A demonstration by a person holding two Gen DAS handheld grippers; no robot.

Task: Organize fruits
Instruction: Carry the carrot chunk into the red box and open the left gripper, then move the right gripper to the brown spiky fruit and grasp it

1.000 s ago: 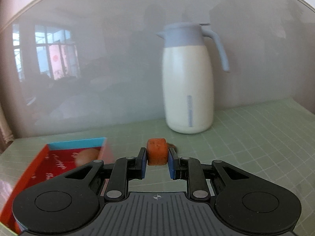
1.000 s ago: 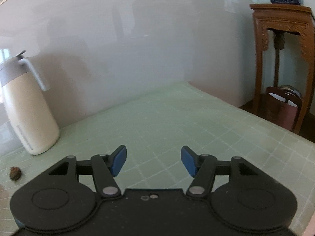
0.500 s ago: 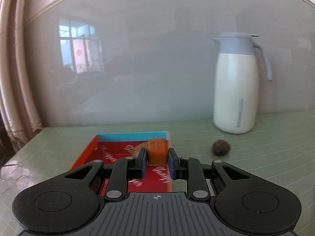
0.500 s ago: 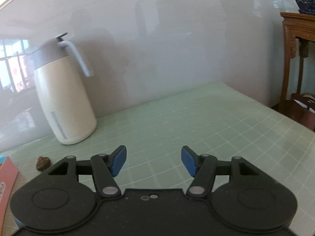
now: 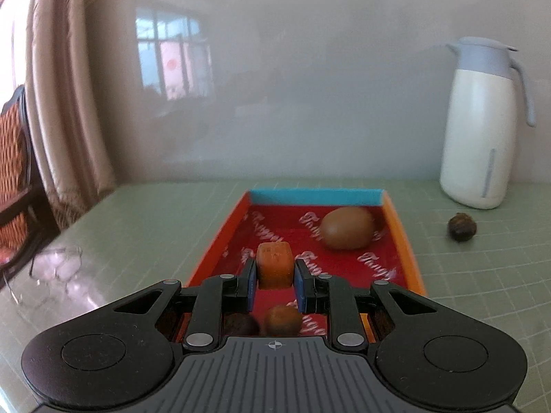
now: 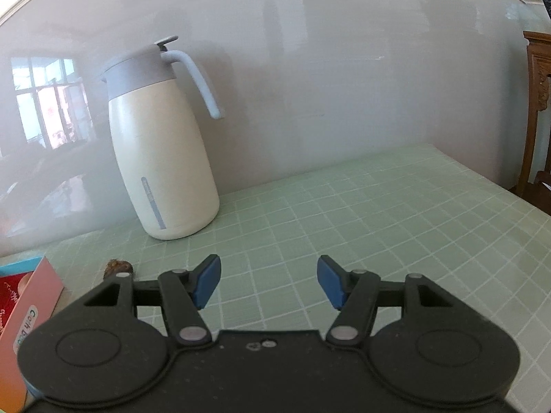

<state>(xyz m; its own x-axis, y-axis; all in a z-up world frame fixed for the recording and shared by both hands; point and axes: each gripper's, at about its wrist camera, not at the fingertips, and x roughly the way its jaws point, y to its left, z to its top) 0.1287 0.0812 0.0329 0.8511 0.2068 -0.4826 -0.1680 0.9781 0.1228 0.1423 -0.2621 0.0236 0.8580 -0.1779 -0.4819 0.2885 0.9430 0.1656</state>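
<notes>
My left gripper [image 5: 274, 277] is shut on a small orange fruit piece [image 5: 274, 263] and holds it above the red box [image 5: 403, 241] with the blue far wall. A brown kiwi [image 5: 347, 228] lies in the box's far half. Two small round brown fruits [image 5: 282, 320] lie in its near end, partly hidden by the gripper. A dark wrinkled fruit [image 5: 462, 227] sits on the table right of the box; it also shows in the right wrist view [image 6: 118, 267]. My right gripper [image 6: 268, 280] is open and empty over the green mat.
A white thermos jug [image 5: 480, 127] with a grey lid stands at the wall, also seen in the right wrist view [image 6: 162, 151]. The box's corner [image 6: 20, 309] shows at the right view's left edge. Eyeglasses [image 5: 51, 272] lie left of the box. A wooden stand [image 6: 537, 110] is beyond the table's right edge.
My left gripper has swung left with the orange piece, from beside the jug to over the red box. The right gripper has turned left too, staying open.
</notes>
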